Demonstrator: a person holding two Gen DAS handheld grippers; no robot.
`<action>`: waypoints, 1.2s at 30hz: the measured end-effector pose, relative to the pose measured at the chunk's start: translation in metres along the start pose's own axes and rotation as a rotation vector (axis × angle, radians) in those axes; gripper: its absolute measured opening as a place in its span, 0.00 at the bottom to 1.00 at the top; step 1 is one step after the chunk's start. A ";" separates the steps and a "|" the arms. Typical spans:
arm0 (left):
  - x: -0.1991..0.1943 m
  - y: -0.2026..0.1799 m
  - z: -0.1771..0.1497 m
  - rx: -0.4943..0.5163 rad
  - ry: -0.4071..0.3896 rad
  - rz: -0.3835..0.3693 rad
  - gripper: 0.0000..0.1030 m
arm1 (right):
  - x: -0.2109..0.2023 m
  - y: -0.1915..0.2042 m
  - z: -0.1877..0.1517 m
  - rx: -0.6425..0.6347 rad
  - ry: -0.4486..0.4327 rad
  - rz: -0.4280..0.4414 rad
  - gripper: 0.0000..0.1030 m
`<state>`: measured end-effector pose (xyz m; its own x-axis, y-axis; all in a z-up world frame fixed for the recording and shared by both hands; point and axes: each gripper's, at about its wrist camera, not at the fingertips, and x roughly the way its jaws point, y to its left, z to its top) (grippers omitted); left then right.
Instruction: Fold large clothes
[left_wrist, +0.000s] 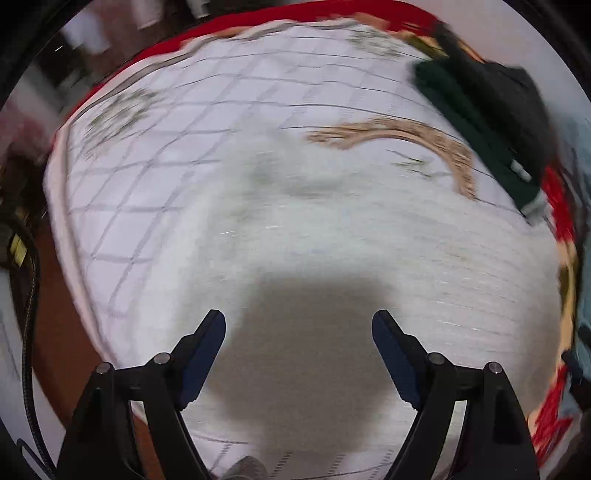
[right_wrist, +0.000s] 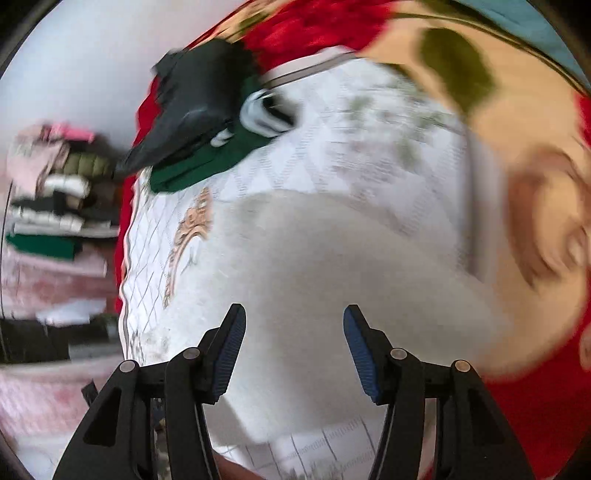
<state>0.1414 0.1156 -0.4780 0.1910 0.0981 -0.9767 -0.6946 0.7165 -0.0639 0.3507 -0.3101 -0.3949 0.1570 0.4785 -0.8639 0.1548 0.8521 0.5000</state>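
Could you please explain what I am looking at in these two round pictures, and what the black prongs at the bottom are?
Each picture comes from a fisheye camera mounted on a hand-held gripper; a person holds one in each hand. The left gripper and the right gripper show as black prongs with blue pads; both sets of jaws stand open and hold nothing. Below them lies a plain white fabric garment on a white quilted bedcover with a diamond grid. A dark green and black folded clothing pile sits at the far edge. Motion blurs both views.
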 end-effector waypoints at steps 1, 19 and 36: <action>0.000 0.012 0.001 -0.032 -0.001 0.015 0.79 | 0.013 0.007 0.008 -0.015 0.008 -0.004 0.55; 0.070 0.049 0.080 -0.039 0.002 0.020 0.68 | 0.084 0.054 0.036 -0.046 0.195 -0.054 0.56; 0.036 0.059 0.063 0.036 -0.025 0.055 0.09 | 0.157 0.076 -0.018 -0.258 0.338 -0.252 0.55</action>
<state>0.1510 0.2043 -0.5044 0.1710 0.1545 -0.9731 -0.6794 0.7338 -0.0029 0.3700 -0.1662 -0.4933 -0.1859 0.2566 -0.9485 -0.1063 0.9544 0.2790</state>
